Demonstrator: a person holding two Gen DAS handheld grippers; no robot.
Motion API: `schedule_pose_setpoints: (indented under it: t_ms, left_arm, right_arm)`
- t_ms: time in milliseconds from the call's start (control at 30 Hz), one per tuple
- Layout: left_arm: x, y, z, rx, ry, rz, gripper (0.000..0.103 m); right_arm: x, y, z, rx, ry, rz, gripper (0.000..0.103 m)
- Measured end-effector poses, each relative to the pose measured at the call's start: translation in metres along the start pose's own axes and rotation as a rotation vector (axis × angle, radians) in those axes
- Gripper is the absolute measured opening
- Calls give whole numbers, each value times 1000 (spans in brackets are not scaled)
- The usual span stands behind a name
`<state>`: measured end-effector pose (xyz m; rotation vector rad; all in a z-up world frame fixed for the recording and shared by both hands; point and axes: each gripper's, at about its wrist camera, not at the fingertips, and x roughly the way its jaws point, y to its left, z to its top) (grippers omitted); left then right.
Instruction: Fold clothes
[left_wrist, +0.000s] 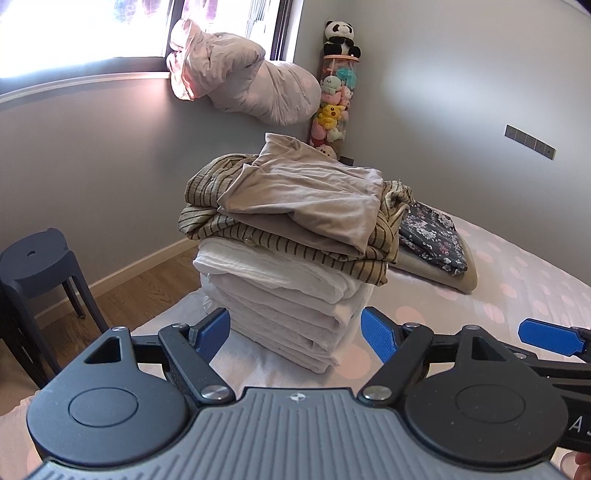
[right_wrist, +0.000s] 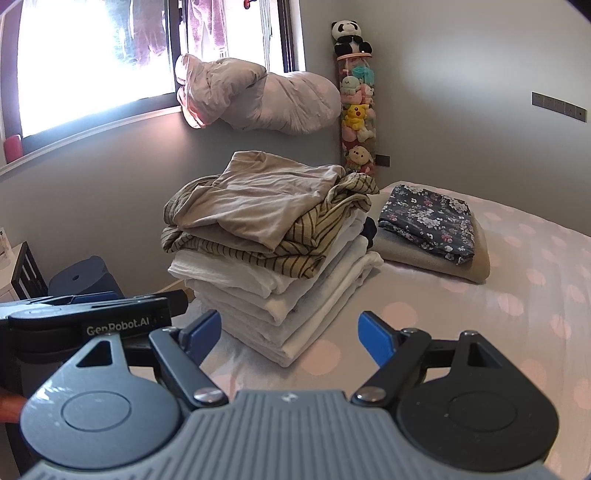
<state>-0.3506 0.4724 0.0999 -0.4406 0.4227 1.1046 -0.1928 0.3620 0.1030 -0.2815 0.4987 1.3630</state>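
My left gripper (left_wrist: 295, 334): jaws wide, empty, before the stack.
My right gripper (right_wrist: 290, 334): wide, empty.
Stack (left_wrist: 291, 236): folded clothes on bed (left_wrist: 517, 295).
Tube (right_wrist: 357, 118): full of plush toys.

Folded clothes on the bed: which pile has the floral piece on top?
The low pile farther right: dark floral fabric over a beige fold. The tall stack is topped by a plain beige garment.

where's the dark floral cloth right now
In both wrist views the dark floral cloth lies folded on a beige folded piece, on the bed to the right of the tall clothes stack.
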Motion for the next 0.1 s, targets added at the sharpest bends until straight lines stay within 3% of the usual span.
schedule_pose_setpoints:
  t_ms: [100]
  left_arm:
    - [-1, -1, 0, 5, -2, -2, 77]
  right_arm:
    - [-2, 0, -1, 2, -1, -2, 83]
